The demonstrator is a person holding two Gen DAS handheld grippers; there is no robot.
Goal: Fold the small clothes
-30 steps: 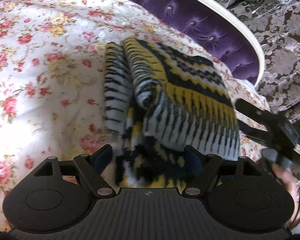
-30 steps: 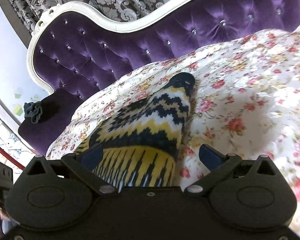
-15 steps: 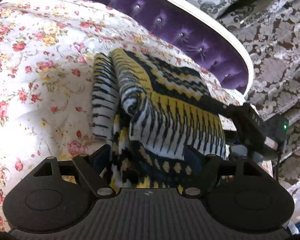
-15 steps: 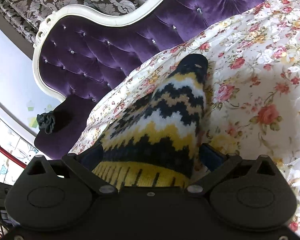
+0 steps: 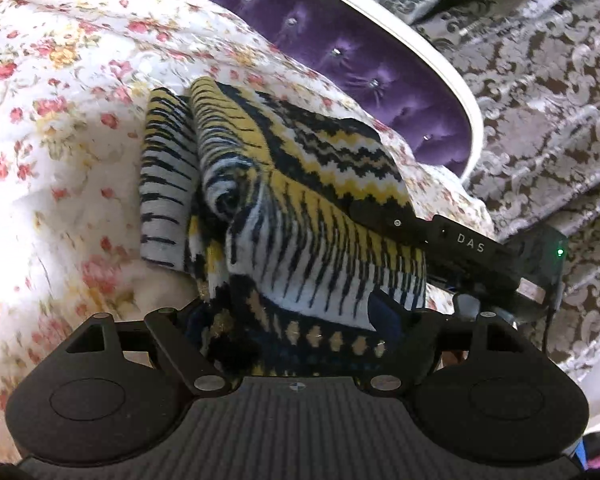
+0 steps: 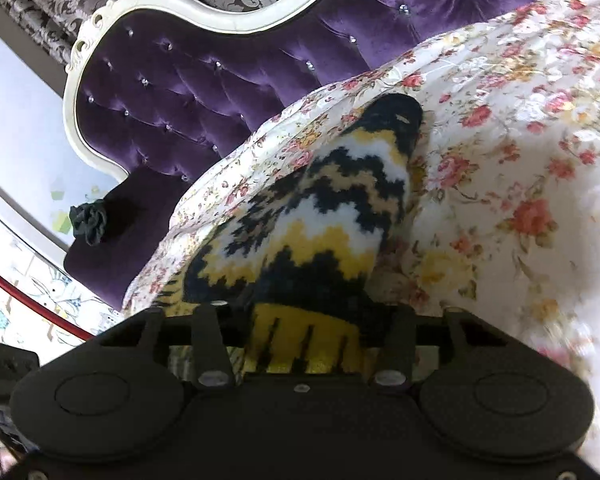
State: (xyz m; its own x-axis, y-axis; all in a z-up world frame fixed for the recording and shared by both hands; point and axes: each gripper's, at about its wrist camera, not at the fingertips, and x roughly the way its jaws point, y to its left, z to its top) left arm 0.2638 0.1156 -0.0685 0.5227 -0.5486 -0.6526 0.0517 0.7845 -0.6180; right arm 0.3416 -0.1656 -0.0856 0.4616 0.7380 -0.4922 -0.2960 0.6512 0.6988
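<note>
Closing within the last half second, the right gripper (image 6: 300,316) has drawn its jaws in on the yellow striped hem of the knitted garment (image 6: 320,216), which a second ago lay loose between wide-spread fingers. Whether the pads already press the wool or only flank it cannot be told, because the fingertips sit low and dark in that view. The grip looks aimed at one end of the garment, so that end can be lifted and carried over.

Over on the opposite side, the left gripper (image 5: 296,316) has kept the same wide spread, with the garment's near edge bunched between its blue pads (image 5: 384,312). The wool fills the gap from one pad to the other, so it appears to be pinching a thick wad of knit, most likely to anchor this end while the other is taken up.

Beyond the left fingers the garment (image 5: 284,184) lies doubled on the floral bedspread (image 5: 60,120), one ribbed layer peeling off to the left and a rolled fold in the middle. It sits near the bedspread's far edge, close under the purple tufted headboard (image 6: 188,80). From the left camera the right gripper (image 5: 452,244) comes in from the right, its black finger lying against the knit. Grey patterned wallpaper (image 5: 540,80) rises behind the headboard.
</note>
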